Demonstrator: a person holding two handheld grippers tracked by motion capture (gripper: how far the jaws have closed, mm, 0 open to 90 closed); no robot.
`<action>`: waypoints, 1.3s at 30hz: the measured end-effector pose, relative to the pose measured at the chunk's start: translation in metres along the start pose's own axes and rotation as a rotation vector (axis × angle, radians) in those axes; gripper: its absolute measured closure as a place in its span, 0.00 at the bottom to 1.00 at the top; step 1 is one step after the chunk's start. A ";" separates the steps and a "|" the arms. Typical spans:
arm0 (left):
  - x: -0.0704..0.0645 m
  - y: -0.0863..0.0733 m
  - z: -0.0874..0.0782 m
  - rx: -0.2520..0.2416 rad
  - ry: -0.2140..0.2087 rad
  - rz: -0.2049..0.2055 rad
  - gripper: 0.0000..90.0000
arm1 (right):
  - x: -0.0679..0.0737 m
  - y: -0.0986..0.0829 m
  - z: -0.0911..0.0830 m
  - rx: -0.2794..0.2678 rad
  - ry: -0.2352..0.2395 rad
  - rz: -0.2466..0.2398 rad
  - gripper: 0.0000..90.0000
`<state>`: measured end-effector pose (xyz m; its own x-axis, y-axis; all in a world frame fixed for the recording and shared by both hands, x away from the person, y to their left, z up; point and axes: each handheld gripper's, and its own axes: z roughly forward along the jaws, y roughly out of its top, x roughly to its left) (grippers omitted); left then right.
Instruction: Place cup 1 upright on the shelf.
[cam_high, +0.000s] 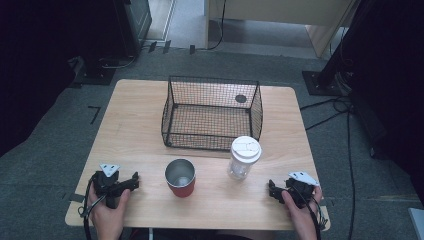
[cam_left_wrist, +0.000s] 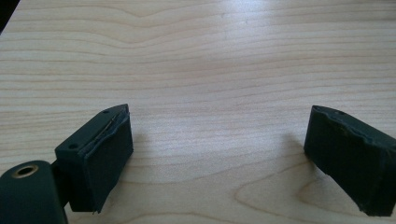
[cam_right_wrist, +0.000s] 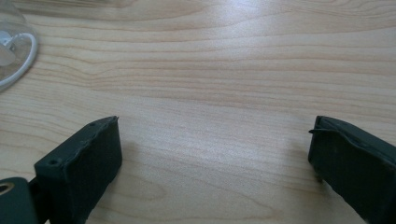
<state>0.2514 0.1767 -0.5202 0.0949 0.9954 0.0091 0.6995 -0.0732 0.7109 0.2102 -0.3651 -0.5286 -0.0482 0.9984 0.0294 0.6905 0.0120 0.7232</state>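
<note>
A red cup (cam_high: 180, 178) with a shiny metal inside stands upright near the table's front middle. To its right stands a clear jar (cam_high: 244, 157) with a white lid; its base (cam_right_wrist: 14, 51) shows at the top left of the right gripper view. Behind both sits a black wire basket (cam_high: 212, 114), with nothing in it. My left gripper (cam_high: 131, 183) rests at the front left, left of the cup, jaws wide apart over bare wood (cam_left_wrist: 215, 140). At the front right my right gripper (cam_high: 273, 191) is open too, its jaws spread over bare wood (cam_right_wrist: 212, 149).
The wooden table (cam_high: 135, 115) stands on grey carpet. A dark round spot (cam_high: 241, 98) lies on the table behind the basket. Cables (cam_high: 330, 107) and a stand base (cam_high: 325, 82) lie on the floor at the right.
</note>
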 end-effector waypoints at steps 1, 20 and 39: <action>0.000 0.000 0.000 0.001 0.001 0.000 0.10 | 0.000 0.000 0.000 0.000 -0.003 0.001 0.03; 0.000 0.000 0.000 0.000 0.000 0.001 0.10 | 0.034 -0.002 -0.003 -0.018 0.047 -0.050 0.03; -0.004 -0.001 -0.001 0.001 -0.017 0.022 0.10 | 0.065 0.000 -0.015 -0.040 0.116 -0.079 0.05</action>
<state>0.2500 0.1724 -0.5202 0.1224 0.9924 0.0122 0.6979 -0.0948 0.7099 0.1960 -0.3015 -0.5166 -0.1861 0.9813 0.0489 0.6524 0.0862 0.7530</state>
